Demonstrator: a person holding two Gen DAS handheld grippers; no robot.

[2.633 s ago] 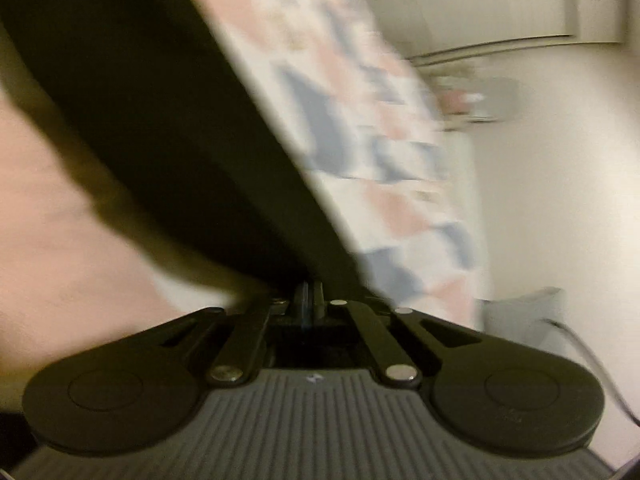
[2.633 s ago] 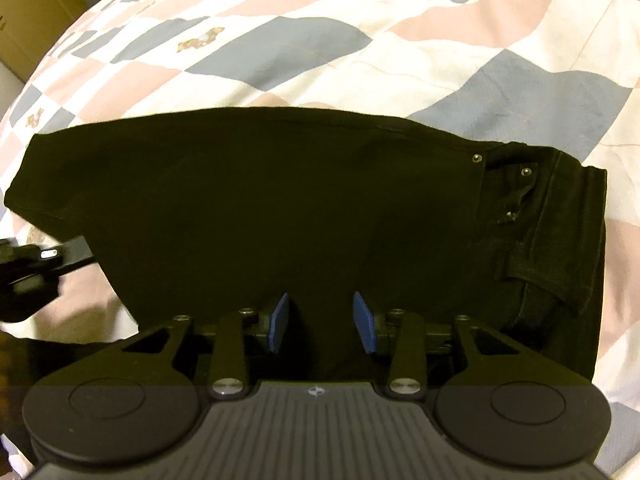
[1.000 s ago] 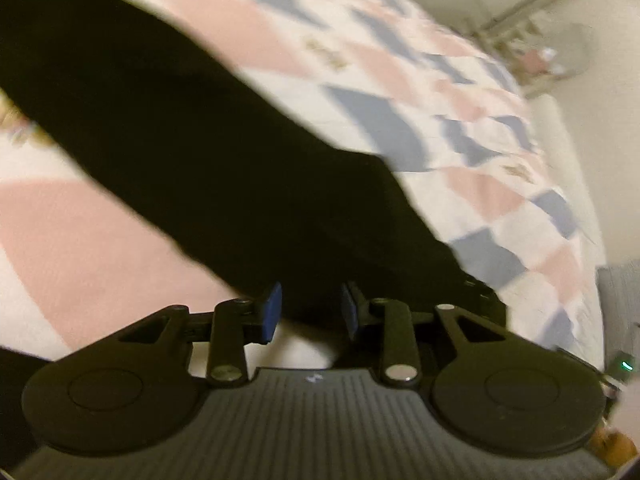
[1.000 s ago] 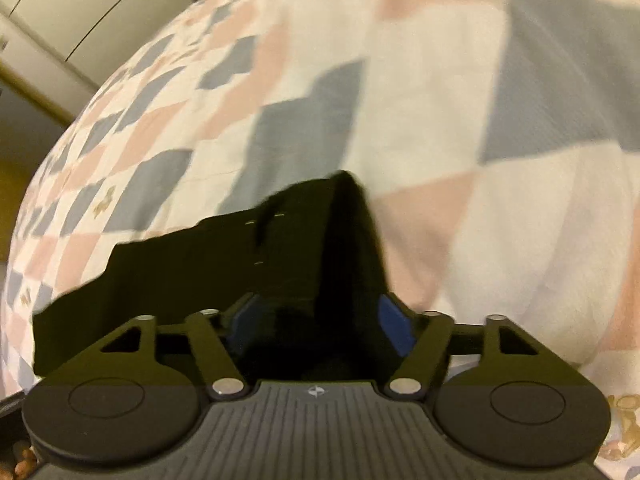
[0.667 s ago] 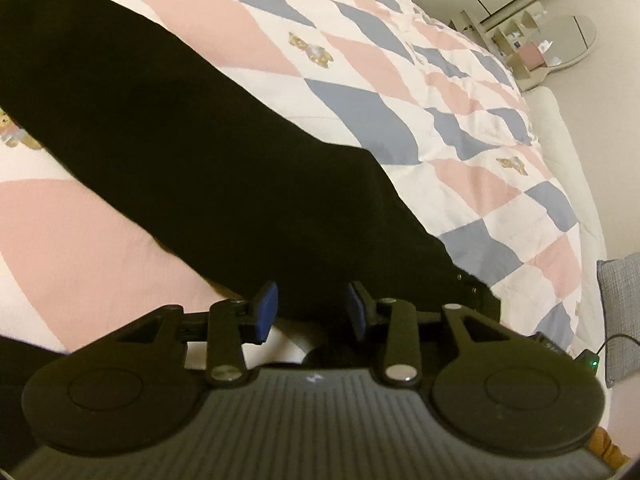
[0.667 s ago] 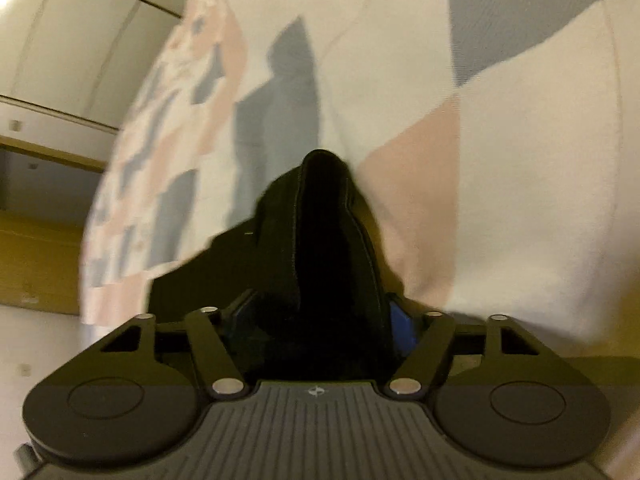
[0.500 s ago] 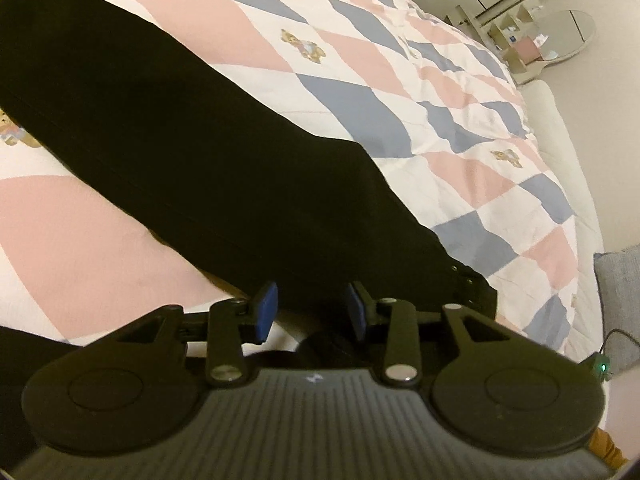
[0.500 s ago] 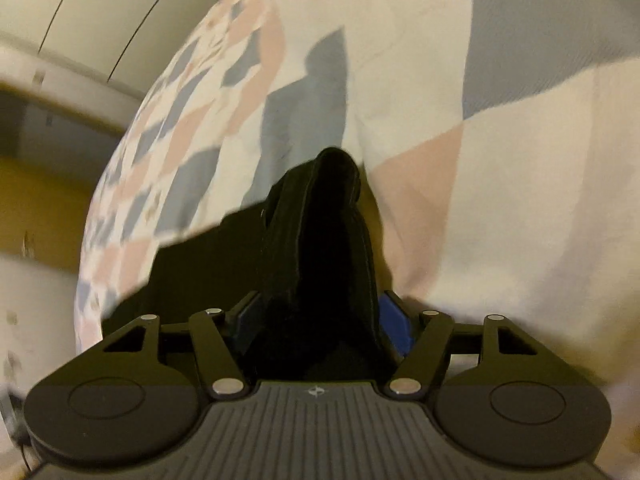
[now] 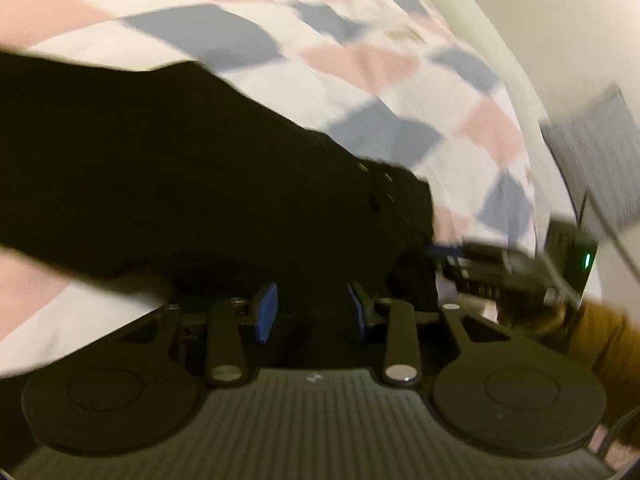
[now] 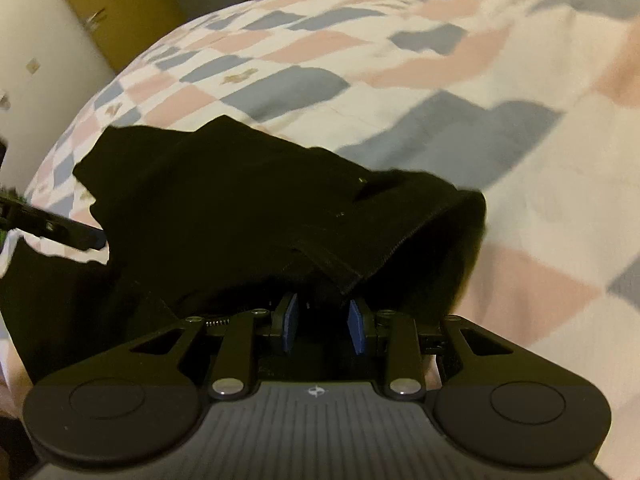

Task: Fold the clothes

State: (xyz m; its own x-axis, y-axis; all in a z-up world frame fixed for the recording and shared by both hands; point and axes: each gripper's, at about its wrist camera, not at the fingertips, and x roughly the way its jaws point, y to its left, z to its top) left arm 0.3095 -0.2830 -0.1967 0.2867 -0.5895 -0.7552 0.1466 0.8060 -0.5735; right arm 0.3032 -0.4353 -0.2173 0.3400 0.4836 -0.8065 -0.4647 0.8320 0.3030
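Black trousers (image 9: 180, 168) lie across the checked quilt (image 9: 360, 64), with the riveted waistband (image 9: 404, 200) at the right. My left gripper (image 9: 311, 314) is open, its blue pads (image 9: 265, 316) set wide at the trousers' near edge; dark cloth lies between them. My right gripper (image 10: 322, 322) has its pads (image 10: 289, 320) drawn in on the waistband hem (image 10: 336, 276), which stands up in a raised fold (image 10: 452, 216). The right gripper (image 9: 492, 264) shows at the waistband in the left wrist view. A finger of the left gripper (image 10: 56, 228) shows at the trousers' left edge.
The quilt (image 10: 400, 60) runs far beyond the trousers. A mustard sleeve (image 9: 604, 344) is at the lower right, a grey cushion (image 9: 592, 152) beyond the bed's right edge. A cream wall (image 10: 36, 60) and a yellow-brown door (image 10: 120, 4) stand behind.
The right gripper's pads have narrowed from wide open onto the waistband, and its view has swung back over the bed. The left gripper has shifted right along the trousers and stays open.
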